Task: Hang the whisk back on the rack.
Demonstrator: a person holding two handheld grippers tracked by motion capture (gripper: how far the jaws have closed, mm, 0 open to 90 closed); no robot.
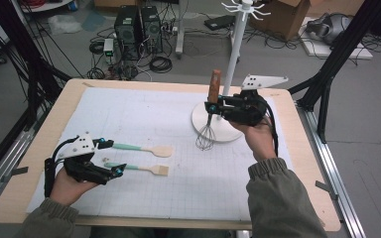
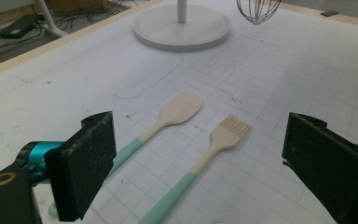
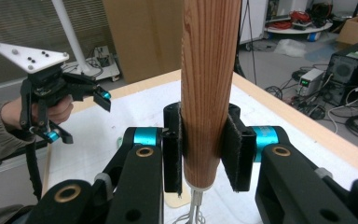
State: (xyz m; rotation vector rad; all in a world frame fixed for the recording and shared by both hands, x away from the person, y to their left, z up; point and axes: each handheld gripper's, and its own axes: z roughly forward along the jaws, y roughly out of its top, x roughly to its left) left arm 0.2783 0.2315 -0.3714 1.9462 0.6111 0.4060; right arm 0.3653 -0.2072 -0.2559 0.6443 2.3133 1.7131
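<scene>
While the right claw [image 1: 213, 108] stands clamped on the wooden handle of the whisk [image 1: 206, 134], the item hangs upright, wire head just clear of the mat.
Item, nearest: left claw [image 1: 110, 157], jaws apart and empty, resting low on the mat.
Item, just ahead of it: spatula [image 2: 170, 114] beside its left jaw and pastry brush [image 2: 213, 143] between the jaws, both mint-handled, lying flat and untouched.
Item, farther: rack base [image 1: 229, 130], a white disc directly behind the whisk; its pole [image 1: 234, 54] rises to hooks [image 1: 246, 8] well above the right claw.
Step judged: carrying the whisk to the rack. Next move calls for raising the handle to hook height and keeping it plumb.
</scene>
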